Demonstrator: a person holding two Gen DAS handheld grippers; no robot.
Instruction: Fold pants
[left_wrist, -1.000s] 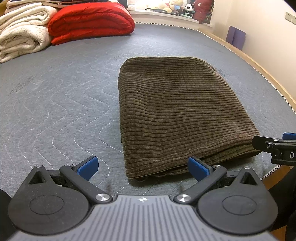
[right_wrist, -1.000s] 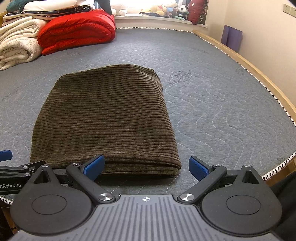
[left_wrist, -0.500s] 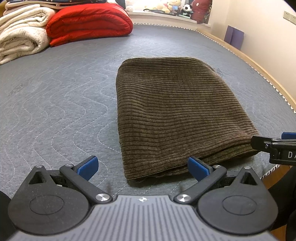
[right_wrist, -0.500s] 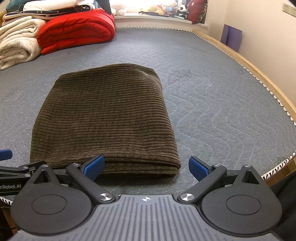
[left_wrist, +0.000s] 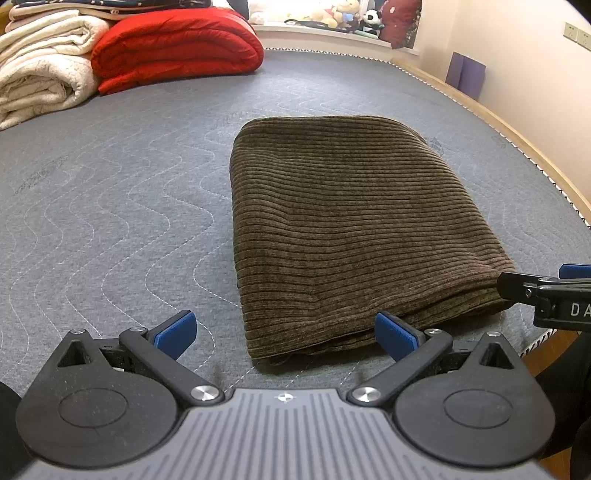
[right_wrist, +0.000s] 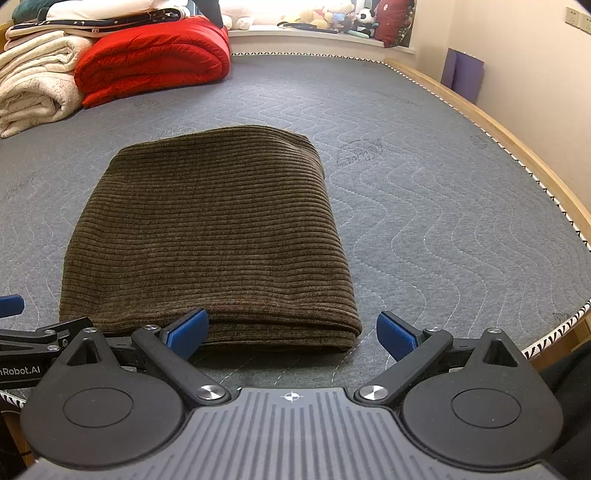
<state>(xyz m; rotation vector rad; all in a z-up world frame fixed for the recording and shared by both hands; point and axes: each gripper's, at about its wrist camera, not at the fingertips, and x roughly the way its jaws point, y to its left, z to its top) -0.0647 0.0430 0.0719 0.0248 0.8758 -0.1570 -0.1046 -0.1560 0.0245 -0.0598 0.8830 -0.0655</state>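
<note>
Grey quilted mattress (right_wrist: 424, 206), red duvet (right_wrist: 155, 59) at far end. Brown corduroy pants (right_wrist: 210, 236) folded flat near front edge. Left gripper (left_wrist: 284, 332) and right gripper (right_wrist: 291, 330) both spread wide, gripping nothing, at near hem.

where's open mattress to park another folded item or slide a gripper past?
Two free patches on the grey quilted mattress: right of the folded brown corduroy pants, out to the wooden bed rail, and left of the pants, up to the red quilt and cream blankets. Crowded: that back-left corner, and the near edge, where the open left gripper and right gripper sit.
</note>
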